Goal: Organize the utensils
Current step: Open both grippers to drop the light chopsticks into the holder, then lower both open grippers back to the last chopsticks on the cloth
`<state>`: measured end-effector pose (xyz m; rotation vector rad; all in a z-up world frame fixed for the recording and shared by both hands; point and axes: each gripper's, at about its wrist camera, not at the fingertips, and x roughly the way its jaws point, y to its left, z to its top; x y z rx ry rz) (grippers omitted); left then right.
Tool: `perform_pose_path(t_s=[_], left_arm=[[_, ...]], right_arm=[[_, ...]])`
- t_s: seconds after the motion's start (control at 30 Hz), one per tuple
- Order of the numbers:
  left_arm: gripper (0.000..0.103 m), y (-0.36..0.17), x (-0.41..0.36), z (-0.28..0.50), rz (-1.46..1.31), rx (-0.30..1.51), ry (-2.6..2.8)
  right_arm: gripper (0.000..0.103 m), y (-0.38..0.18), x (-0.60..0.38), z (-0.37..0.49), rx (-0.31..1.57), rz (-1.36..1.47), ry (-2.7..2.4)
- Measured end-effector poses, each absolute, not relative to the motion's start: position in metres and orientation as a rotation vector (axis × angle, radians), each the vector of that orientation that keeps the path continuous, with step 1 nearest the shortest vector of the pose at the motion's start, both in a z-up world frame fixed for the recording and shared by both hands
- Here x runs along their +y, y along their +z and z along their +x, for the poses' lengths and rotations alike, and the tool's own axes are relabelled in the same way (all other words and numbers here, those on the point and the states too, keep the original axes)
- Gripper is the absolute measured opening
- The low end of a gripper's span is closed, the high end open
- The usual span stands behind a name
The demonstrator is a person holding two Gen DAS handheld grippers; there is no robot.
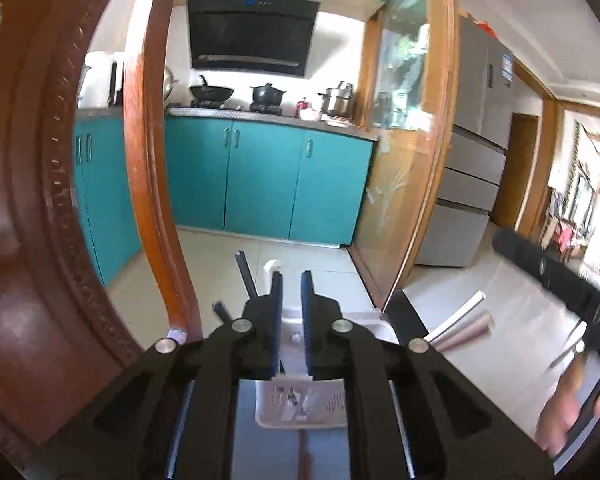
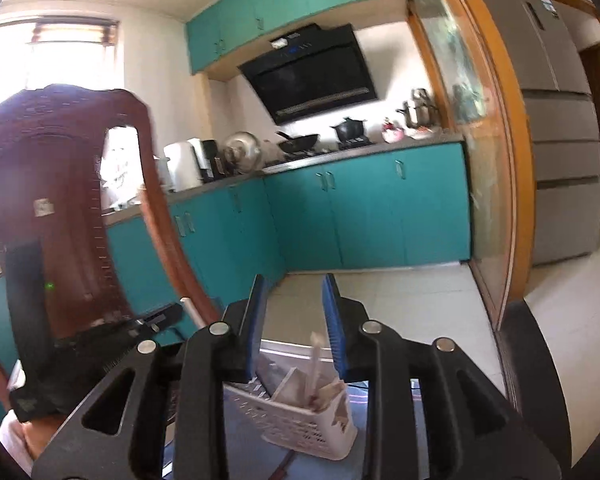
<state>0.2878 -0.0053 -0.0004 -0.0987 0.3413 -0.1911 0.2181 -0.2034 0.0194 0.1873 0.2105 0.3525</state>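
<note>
Your left gripper [image 1: 291, 280] points level toward a teal kitchen, its blue-padded jaws standing narrowly apart with nothing pressed between them. Directly beneath and just beyond those jaws sits the white perforated plastic utensil basket [image 1: 300, 408], resting on a blue table surface [image 1: 260, 452]. A white plastic upright [image 1: 271, 270] of the basket rises just left of the gap, and a dark flat stick [image 1: 246, 274] leans away to the left.

Your right gripper [image 2: 296, 300] also faces the kitchen, its jaws moderately parted and empty. In the right wrist view the same basket [image 2: 300, 424] lies below and slightly ahead of the jaws, holding pale utensils that stand roughly upright. One pale slender utensil handle [image 2: 315, 360] pokes up toward the gap, its long axis close to vertical, tilted a little left.

Near the right edge of the left view, a silvery cylindrical handle [image 1: 466, 330] and a white bar beside it jut out (what they belong to is unclear). The right gripper's dark body appears there too, blurred.

A carved reddish-brown wooden chair back [image 1: 40, 200] fills the left side.

The relation that matters: the basket's contents sit under both grippers, and either would have to dip downward to reach them. The right gripper seems better placed, since the upright handle is nearly in line with its wider gap.
</note>
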Motion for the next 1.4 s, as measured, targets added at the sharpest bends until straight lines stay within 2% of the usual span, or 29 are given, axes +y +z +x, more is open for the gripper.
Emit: perform_pose_path(t_s=[0.1, 0.17, 0.23, 0.37, 0.43, 0.8, 1.03, 1.2, 1.27, 1.3, 1.33, 1.4], left_arm=[[0.016, -0.013, 0.004, 0.259, -0.062, 0.313, -0.173], [0.019, -0.03, 0.012, 0.246, -0.053, 0.303, -0.151], [0.029, -0.054, 0.022, 0.243, -0.055, 0.326, -0.153], [0.029, -0.097, 0.034, 0.263, -0.129, 0.463, -0.2], [0.029, -0.107, 0.037, 0.269, -0.133, 0.523, -0.175], [0.03, -0.117, 0.056, 0.269, -0.174, 0.608, -0.143], [0.032, -0.118, 0.056, 0.273, -0.163, 0.626, -0.139], [0.035, -0.12, 0.062, 0.279, -0.193, 0.654, -0.134], [0.035, -0.123, 0.061, 0.28, -0.192, 0.674, -0.14], [0.035, -0.125, 0.059, 0.28, -0.189, 0.681, -0.143], [0.035, -0.126, 0.057, 0.281, -0.182, 0.689, -0.149], [0.035, -0.129, 0.052, 0.28, -0.168, 0.697, -0.157]], right_arm=[[0.03, 0.024, -0.199, 0.194, 0.204, 0.149, 0.392], [0.037, 0.012, -0.197, 0.176, 0.236, 0.135, 0.43], [0.043, -0.015, -0.196, 0.168, 0.312, 0.144, 0.454], [0.043, -0.126, -0.168, 0.202, 0.736, 0.158, 0.363], [0.043, -0.165, -0.152, 0.224, 0.846, 0.121, 0.299], [0.043, -0.208, -0.118, 0.283, 0.94, 0.107, 0.051], [0.043, -0.208, -0.083, 0.288, 0.974, 0.109, 0.18], [0.043, -0.212, -0.068, 0.26, 0.995, -0.033, 0.181], [0.035, -0.213, -0.064, 0.244, 0.995, -0.096, 0.186], [0.02, -0.213, -0.064, 0.237, 0.992, -0.109, 0.188], [0.014, -0.213, -0.064, 0.232, 0.994, -0.111, 0.194], [0.009, -0.212, -0.075, 0.227, 1.007, -0.062, 0.189]])
